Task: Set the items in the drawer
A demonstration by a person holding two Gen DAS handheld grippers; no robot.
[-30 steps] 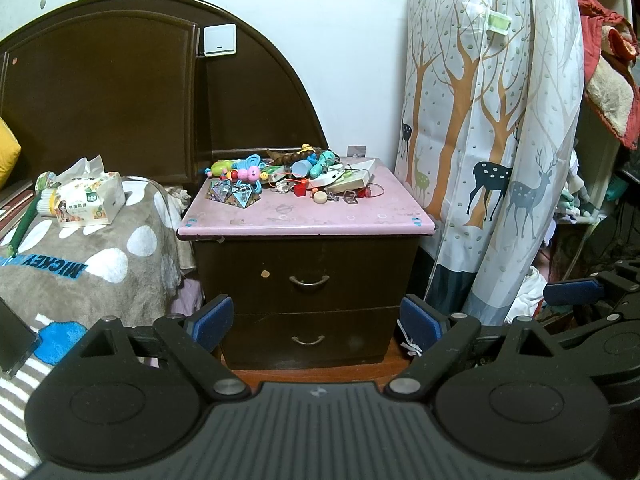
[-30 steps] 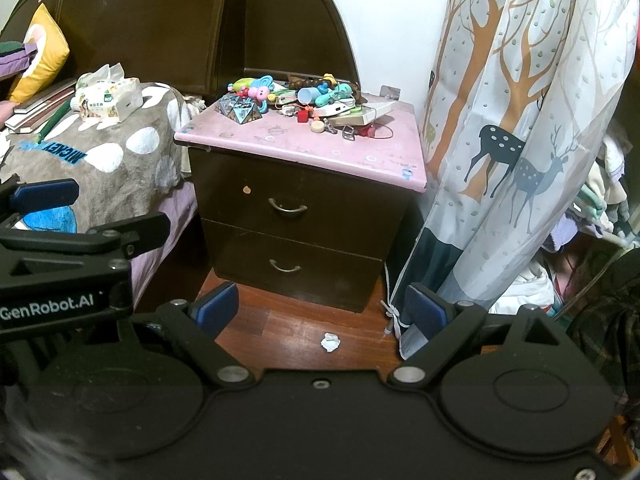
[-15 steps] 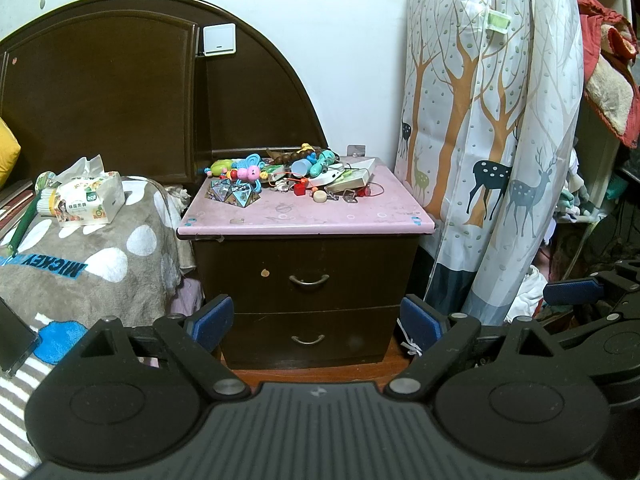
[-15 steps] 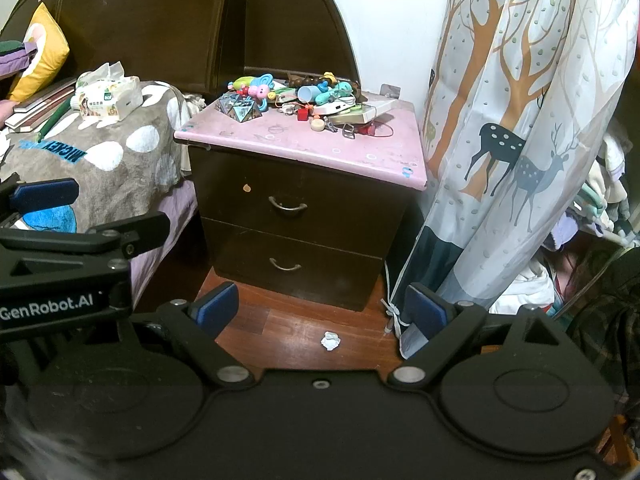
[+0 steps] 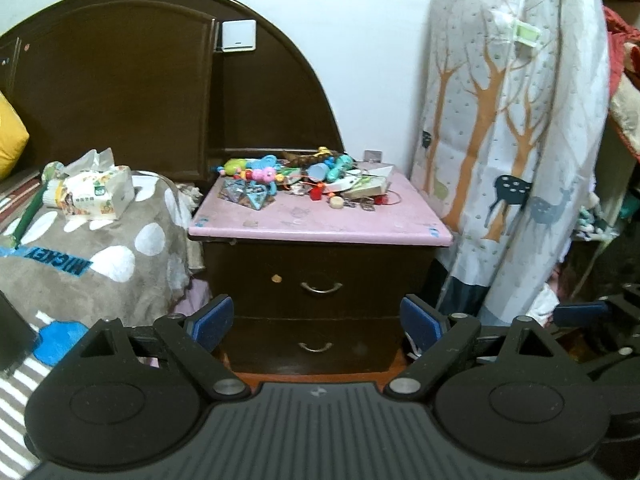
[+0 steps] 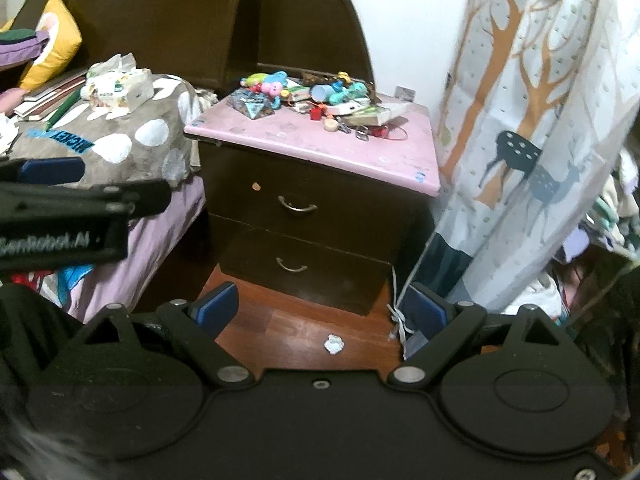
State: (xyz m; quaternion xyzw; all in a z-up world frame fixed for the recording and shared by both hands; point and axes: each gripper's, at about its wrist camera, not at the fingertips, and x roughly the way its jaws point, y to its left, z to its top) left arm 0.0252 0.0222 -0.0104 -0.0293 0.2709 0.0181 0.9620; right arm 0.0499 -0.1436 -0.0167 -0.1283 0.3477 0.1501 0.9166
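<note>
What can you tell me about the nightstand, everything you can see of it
The nightstand is a dark brown, wood-looking cabinet with a worn pink top that overhangs its front. It has two drawers, upper drawer and lower drawer, both shut, each with a curved metal handle. It stands upright on the reddish wood floor, between the bed and a deer-print curtain. A pile of small toys covers the back of its top.

My left gripper (image 5: 318,322) is level and facing forward, jaws spread wide, blue pads (image 5: 212,320) apart with nothing between them. My right gripper (image 6: 320,312) is pitched slightly downward, jaws likewise wide and empty. The two sit side by side; each shows at the edge of the other's view.
</note>
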